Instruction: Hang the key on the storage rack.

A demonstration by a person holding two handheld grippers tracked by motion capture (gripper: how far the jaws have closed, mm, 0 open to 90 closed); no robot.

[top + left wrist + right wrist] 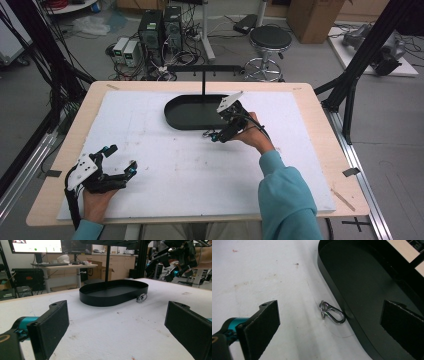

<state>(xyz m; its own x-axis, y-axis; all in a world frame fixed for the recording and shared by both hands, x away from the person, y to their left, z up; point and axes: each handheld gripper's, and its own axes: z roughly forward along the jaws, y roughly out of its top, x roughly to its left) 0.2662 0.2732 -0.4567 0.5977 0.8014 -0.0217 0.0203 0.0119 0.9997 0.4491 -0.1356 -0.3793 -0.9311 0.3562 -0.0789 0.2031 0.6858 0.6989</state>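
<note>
White foam board covers the wooden table, and at the left the left gripper rests low over it, jaws spread wide and empty. Moving across, a small silver metal snap hook lies flat on the board, right up against the near outer wall of the black oval metal tray; I cannot tell if they actually touch. A thin black post rises from the tray. At the right, the right gripper hovers just above the hook, jaws wide apart, gripping nothing.
</note>
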